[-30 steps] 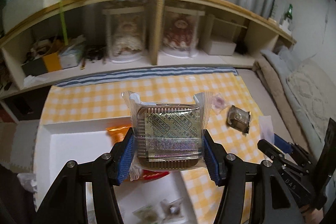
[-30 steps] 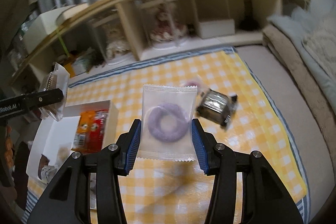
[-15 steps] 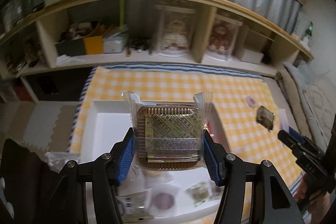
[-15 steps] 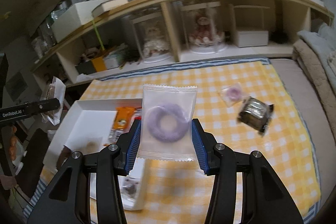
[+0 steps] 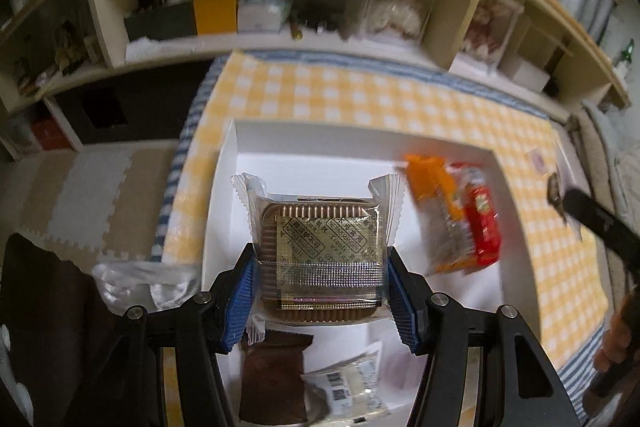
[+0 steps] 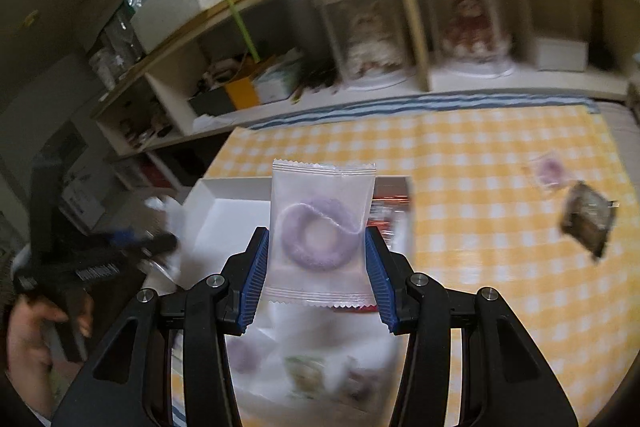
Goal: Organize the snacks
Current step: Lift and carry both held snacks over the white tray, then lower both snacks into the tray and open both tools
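Observation:
My left gripper (image 5: pixel 322 287) is shut on a clear packet with a brown ridged pastry (image 5: pixel 320 251), held above the white box (image 5: pixel 288 139). My right gripper (image 6: pixel 318 273) is shut on a white packet with a purple ring doughnut (image 6: pixel 320 231), held above the same white box (image 6: pixel 236 187). The box holds an orange and red snack pack (image 5: pixel 456 215), a brown packet (image 5: pixel 276 379) and other small wrapped snacks (image 5: pixel 352 387). A second purple doughnut packet (image 6: pixel 548 171) and a dark wrapped snack (image 6: pixel 588 221) lie on the yellow checked cloth (image 6: pixel 480 227) to the right.
A low wooden shelf (image 5: pixel 320 39) with doll cases (image 6: pixel 468 23), boxes and clutter runs along the far side of the cloth. Foam floor mats (image 5: pixel 88 195) lie left of the cloth. The left gripper and hand show in the right wrist view (image 6: pixel 92 263).
Both grippers have moved left and come over the white box, each still holding its packet. The loose snacks on the cloth now lie far to the right.

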Demonstrator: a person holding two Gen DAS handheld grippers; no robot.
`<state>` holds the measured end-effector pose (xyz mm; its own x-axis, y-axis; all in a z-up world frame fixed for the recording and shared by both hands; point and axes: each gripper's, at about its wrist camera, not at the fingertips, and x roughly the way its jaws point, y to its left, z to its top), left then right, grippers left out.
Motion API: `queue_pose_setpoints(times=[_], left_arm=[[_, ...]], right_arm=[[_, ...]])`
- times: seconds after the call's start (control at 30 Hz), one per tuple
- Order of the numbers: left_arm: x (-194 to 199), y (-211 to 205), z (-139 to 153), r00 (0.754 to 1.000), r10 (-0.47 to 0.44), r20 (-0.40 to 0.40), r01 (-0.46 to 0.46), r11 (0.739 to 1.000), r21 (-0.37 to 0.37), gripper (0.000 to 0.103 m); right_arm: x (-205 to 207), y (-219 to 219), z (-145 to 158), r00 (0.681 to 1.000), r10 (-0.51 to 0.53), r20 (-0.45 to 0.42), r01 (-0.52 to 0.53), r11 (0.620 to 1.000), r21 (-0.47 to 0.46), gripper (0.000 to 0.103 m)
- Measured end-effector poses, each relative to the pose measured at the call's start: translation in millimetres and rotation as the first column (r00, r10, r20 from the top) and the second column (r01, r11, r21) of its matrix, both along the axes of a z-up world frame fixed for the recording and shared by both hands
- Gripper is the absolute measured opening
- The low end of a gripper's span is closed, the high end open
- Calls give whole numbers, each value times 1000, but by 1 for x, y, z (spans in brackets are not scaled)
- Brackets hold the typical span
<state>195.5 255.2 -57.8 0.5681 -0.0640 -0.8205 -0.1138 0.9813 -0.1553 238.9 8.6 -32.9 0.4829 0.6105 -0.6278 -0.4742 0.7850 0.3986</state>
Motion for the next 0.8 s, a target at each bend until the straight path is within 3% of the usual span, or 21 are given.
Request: queue_pose_setpoints(times=[0.33, 0.57, 0.67, 0.7, 0.73, 0.8], left_arm=[[41, 4, -47, 991, -5, -136, 10, 999, 32, 58], [50, 7, -55, 990, -2, -140, 8, 999, 40, 58], [44, 5, -59, 991, -9, -131, 15, 999, 49, 63], [43, 4, -59, 991, -10, -130, 15, 999, 40, 65], [41, 5, -58, 992, -11, -128, 15, 999, 29, 67], [38, 6, -56, 993, -8, -120, 11, 1000, 25, 70]], right_arm=[[38, 80, -35, 986, 48, -161, -51, 999, -15, 48], [56, 113, -57, 975, 34, -220, -51, 996, -72, 49], [62, 122, -63, 971, 29, -238, -52, 994, -93, 51], [63, 123, -65, 969, 22, -245, -47, 994, -98, 55], [64, 125, -65, 968, 21, -250, -47, 994, -96, 71], [62, 124, -63, 971, 6, -239, -32, 994, -104, 86]])
